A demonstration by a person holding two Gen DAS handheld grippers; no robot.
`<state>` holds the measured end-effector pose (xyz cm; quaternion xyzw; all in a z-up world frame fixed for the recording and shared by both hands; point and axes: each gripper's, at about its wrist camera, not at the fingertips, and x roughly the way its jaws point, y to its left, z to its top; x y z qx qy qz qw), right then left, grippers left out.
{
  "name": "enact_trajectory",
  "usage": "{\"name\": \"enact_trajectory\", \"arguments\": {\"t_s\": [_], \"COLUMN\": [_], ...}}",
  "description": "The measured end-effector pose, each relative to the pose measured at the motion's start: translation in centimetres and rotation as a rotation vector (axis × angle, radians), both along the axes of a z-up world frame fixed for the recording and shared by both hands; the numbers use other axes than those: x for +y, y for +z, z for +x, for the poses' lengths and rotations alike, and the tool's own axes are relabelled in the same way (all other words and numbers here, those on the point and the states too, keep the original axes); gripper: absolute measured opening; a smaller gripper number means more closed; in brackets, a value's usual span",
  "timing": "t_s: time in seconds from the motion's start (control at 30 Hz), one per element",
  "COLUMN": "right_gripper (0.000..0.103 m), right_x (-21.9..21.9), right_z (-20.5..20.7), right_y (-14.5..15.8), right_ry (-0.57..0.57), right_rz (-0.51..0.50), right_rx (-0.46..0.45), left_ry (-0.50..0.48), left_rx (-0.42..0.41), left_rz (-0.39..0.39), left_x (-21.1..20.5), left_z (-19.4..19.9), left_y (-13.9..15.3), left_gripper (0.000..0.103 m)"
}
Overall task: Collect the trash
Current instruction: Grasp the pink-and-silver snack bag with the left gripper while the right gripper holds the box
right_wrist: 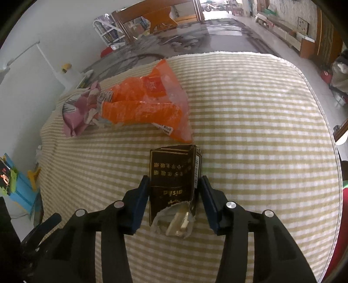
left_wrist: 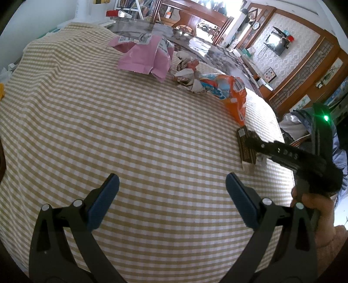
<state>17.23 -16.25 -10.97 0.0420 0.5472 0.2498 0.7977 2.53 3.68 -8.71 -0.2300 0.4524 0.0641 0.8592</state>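
Right gripper (right_wrist: 173, 197) straddles the torn dark-brown cardboard cigarette pack (right_wrist: 174, 185) at 6 o'clock on the checked desk (right_wrist: 261, 130); fingers narrow, not clearly clamped. Close squarely mid-pack, then lift. Left gripper (left_wrist: 173, 201) wide, empty.

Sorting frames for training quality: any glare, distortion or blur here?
Left wrist view: blown-out doorway at top, strong fisheye bending of the checked cloth, dark corners. Right wrist view: same curvature, soft even light, text on the dark box readable, glare on the orange bag.
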Motion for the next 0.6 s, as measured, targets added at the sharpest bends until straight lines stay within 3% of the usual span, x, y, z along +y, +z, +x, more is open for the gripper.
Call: {"name": "enact_trajectory", "arguments": {"t_s": [0.2, 0.37, 0.6], "right_gripper": [0.045, 0.046, 0.046], "right_x": [-0.5, -0.5, -1.1], "right_z": [-5.0, -11.0, -11.4], "right_y": [2.8, 3.6, 2.6], "right_ry": [0.048, 0.118, 0.086], "right_rz": [0.127, 0.151, 0.148], "right_rx": [0.009, -0.019, 0.016], "left_ry": [0.052, 0.098, 0.145], "left_rx": [-0.028, -0.025, -0.066], "left_rz": [-0.007, -0.024, -0.003], "left_x": [1.0, 1.9, 4.0], "left_z": [-0.2, 0.7, 4.0], "left_y": [0.5, 0.8, 2.7], "left_gripper": [0.096, 0.096, 0.096]}}
